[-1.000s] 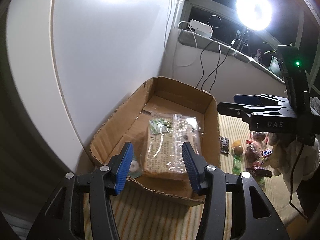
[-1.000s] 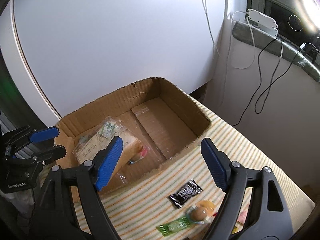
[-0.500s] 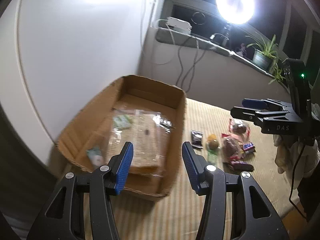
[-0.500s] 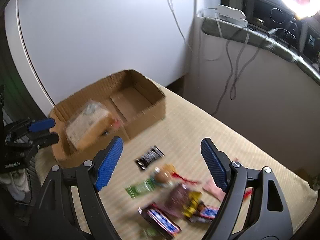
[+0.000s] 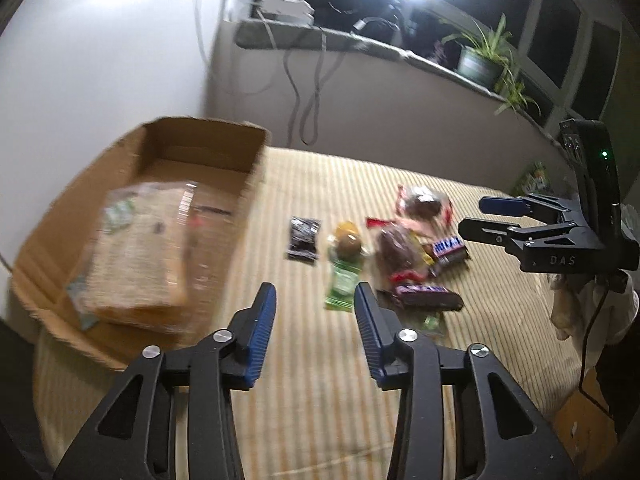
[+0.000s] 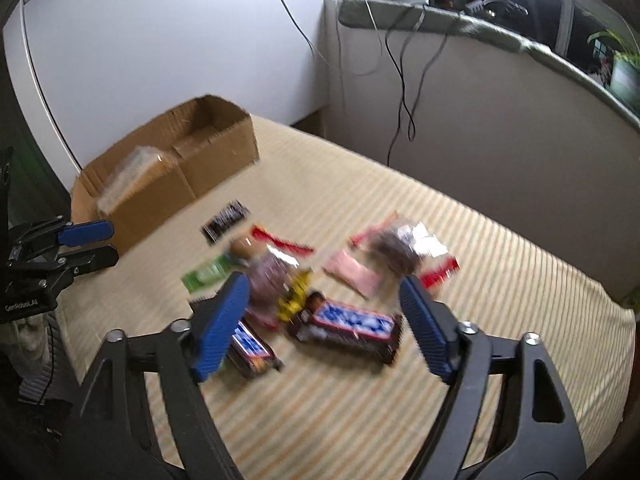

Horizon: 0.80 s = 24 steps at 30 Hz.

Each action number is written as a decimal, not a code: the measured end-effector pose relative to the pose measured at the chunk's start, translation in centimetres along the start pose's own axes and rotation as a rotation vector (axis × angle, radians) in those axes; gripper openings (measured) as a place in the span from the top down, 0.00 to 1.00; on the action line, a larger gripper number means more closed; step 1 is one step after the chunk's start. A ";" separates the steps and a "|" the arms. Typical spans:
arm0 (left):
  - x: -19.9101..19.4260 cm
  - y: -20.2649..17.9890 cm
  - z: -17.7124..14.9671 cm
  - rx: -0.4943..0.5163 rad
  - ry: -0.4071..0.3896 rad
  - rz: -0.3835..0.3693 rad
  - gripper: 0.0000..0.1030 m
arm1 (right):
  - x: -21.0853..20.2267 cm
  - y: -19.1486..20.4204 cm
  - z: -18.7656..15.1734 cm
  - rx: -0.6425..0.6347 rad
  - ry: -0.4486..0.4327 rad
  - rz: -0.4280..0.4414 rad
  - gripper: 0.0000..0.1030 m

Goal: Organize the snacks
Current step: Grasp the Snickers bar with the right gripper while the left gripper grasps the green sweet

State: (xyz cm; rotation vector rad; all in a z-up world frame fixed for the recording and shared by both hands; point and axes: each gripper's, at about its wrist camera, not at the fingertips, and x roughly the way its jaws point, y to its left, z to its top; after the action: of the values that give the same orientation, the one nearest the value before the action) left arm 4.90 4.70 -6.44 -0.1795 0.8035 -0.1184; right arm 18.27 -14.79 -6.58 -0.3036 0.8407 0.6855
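Note:
A cardboard box [image 5: 168,148] sits at the left of the striped table and holds a clear bag of crackers [image 5: 136,248]; the box also shows in the right wrist view [image 6: 224,140]. A pile of snacks lies to its right: a Snickers bar [image 6: 348,326], a second bar [image 6: 250,350], a green packet [image 5: 342,280], a black packet [image 5: 304,236], and brown pastries [image 6: 394,250]. My left gripper [image 5: 316,312] is open and empty, above the table near the green packet. My right gripper [image 6: 320,316] is open and empty, over the Snickers bar.
The striped cloth [image 6: 460,216] covers the table, whose right edge drops off. A white wall and a grey sill with cables [image 6: 400,60] stand behind. A potted plant [image 5: 480,60] sits on the sill under a bright ring lamp.
Both grippers have swung right, away from the box and toward the snack pile. The right gripper now hangs over the bars. Both stay open and empty.

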 end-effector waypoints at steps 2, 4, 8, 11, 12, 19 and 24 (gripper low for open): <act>0.7 -0.6 0.0 0.009 0.018 -0.013 0.69 | 0.4 -0.6 -0.9 -0.012 0.027 0.001 0.40; 1.4 -1.0 -0.1 0.014 0.037 -0.023 0.70 | 0.7 -0.9 -1.5 -0.035 0.047 0.002 0.43; 2.8 -1.3 0.0 0.014 0.071 -0.029 0.72 | 1.3 -0.9 -2.2 -0.116 0.069 0.009 0.43; 4.0 -1.4 0.0 0.011 0.094 -0.025 0.72 | 1.9 -0.8 -2.4 -0.175 0.080 0.007 0.43; 4.2 -1.3 0.1 0.012 0.100 -0.024 0.72 | 2.1 -0.8 -2.3 -0.187 0.084 0.005 0.43; 6.1 -1.8 0.4 0.045 0.134 -0.001 0.72 | 4.1 -0.5 -1.6 -0.275 0.119 0.014 0.43; 7.5 -2.0 0.8 0.079 0.152 0.022 0.72 | 4.9 -0.6 -1.2 -0.306 0.134 0.051 0.43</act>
State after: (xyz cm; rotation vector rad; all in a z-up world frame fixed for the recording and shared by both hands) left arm 10.61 1.53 -10.73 -0.0874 0.9503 -0.1446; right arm 20.29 -13.72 -11.18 -0.6104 0.8730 0.8500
